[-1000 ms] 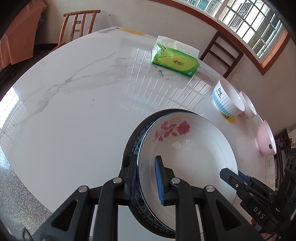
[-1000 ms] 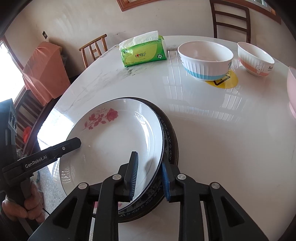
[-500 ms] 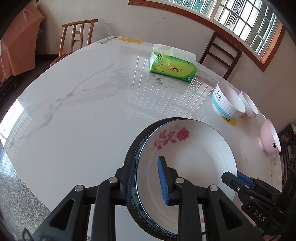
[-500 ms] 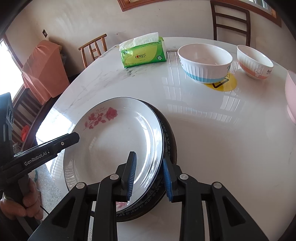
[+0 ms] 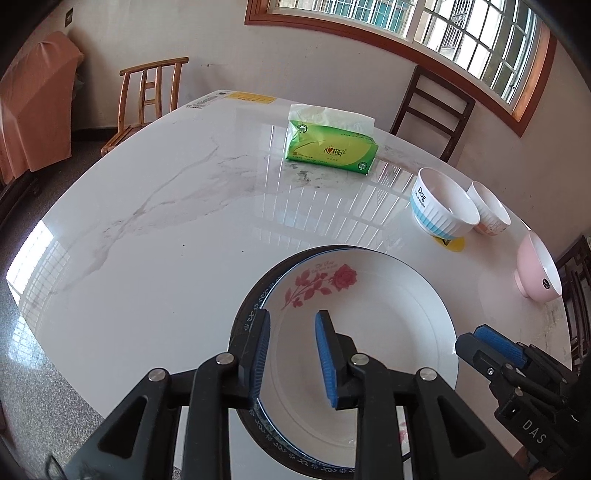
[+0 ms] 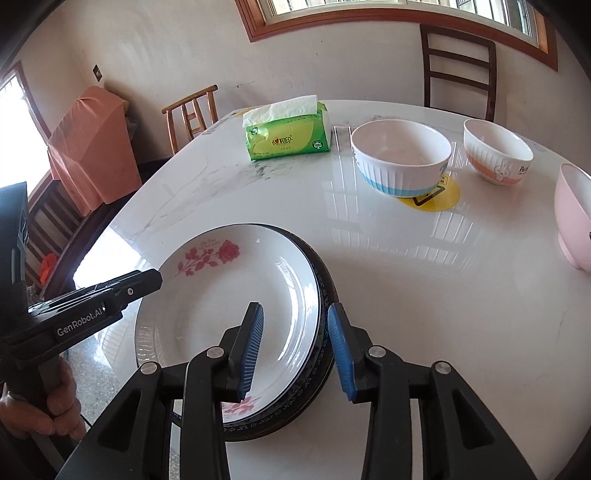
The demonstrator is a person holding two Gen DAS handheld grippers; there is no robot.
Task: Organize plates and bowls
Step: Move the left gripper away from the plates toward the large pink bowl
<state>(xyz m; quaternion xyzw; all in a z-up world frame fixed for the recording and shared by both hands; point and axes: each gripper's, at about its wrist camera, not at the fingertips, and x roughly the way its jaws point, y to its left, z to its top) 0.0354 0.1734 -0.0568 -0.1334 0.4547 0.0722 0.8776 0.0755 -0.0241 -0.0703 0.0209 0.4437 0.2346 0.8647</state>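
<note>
Grippers first: the left gripper tilts steeply down over the near-left rim of the stacked plates, and its jaws have just been opening. The rim of the white rose plate lies between the blue ribbed pads, which now stand a little apart and clear of it. The right gripper slants down the same way at the opposite rim; its jaws have also just been opening, with both rims in the gap and the pads not pressing. A hand grasps the left tool's black handle at the table's edge.

The rose plate is glossy white and shallow, with a thin blue line round its edge and red roses printed inside. It sits nested in a dark plate with a blue-and-white patterned border, slightly off centre. Both rest flat on the table, near its front edge.

The table is round, polished white stone with grey veins, mirroring the window bars. Farther back stand a ribbed white bowl with a blue band on a yellow disc, a smaller white bowl with an orange band and a rabbit, and a pink bowl well apart to the right. A green tissue pack lies toward the far side. Wooden chairs stand by plain walls under a wood-framed barred window.
</note>
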